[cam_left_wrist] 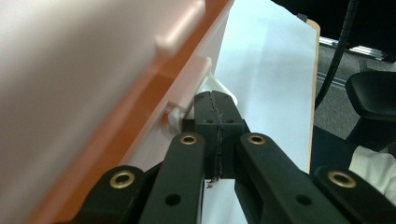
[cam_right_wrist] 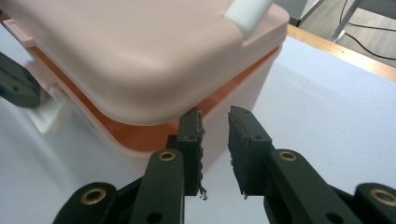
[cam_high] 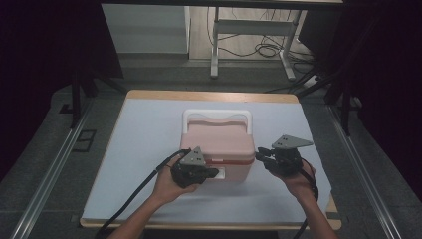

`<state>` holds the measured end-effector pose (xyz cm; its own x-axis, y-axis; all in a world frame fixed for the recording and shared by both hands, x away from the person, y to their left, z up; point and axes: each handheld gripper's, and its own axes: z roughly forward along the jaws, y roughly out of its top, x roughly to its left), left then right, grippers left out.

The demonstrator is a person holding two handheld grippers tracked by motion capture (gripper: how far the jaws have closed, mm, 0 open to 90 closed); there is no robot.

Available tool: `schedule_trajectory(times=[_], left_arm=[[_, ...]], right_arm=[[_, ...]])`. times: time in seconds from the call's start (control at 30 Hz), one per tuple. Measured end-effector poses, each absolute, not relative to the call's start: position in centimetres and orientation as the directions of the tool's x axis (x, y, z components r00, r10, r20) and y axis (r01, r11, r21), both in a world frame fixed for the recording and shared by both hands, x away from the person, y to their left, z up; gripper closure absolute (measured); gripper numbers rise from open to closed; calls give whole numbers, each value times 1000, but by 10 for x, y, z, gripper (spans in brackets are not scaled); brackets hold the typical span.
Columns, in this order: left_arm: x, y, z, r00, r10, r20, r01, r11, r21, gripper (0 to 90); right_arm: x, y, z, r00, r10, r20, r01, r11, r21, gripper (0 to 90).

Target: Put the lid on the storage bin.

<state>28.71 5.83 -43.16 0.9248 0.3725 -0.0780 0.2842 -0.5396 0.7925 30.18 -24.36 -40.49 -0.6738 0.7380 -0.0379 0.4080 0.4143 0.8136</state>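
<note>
We have the table [cam_high: 149, 124], covered by a white sheet, carrying a pink cooler box [cam_high: 217, 147] near its middle, slightly toward our front edge, with its white carry handle [cam_high: 217, 115] folded back toward the far edge. The lid [cam_right_wrist: 140, 60] sits over an orange seam band [cam_right_wrist: 135, 135], and the work in hand looks to be opening that lid at the front. Our left gripper [cam_high: 211, 173] is at the box's front face, its jaws fully closed with nothing between them, their tips resting against the small white front latch [cam_left_wrist: 180, 114]. Our right gripper [cam_high: 260, 155] sits at the box's right front corner, jaws partly open and holding nothing, one pad just under the lid's overhanging edge by the seam. To do this well, we judge that the left tips should lever the latch outward and up without sliding off, since closed jaws give only a narrow contact. The right gripper should steady the box at its corner, or lift under the lid rim once the latch frees. We should push gently, because the light box could skid toward the far edge on the smooth sheet.
</note>
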Motion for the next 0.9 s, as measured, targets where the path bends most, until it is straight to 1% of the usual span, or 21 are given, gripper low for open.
schedule_trajectory(times=[0.13,0.5,0.9], left_arm=[[287,58,-432,924,373,-78,285,-539,793,900],[286,58,-432,924,374,-76,283,-539,794,900],[288,58,-431,923,373,-91,294,-534,793,900]], right_arm=[[301,-249,-407,-672,740,-14,420,396,816,756],[298,-249,-409,-680,733,-19,407,399,821,755],[298,-253,-415,-671,742,-12,406,381,831,706]])
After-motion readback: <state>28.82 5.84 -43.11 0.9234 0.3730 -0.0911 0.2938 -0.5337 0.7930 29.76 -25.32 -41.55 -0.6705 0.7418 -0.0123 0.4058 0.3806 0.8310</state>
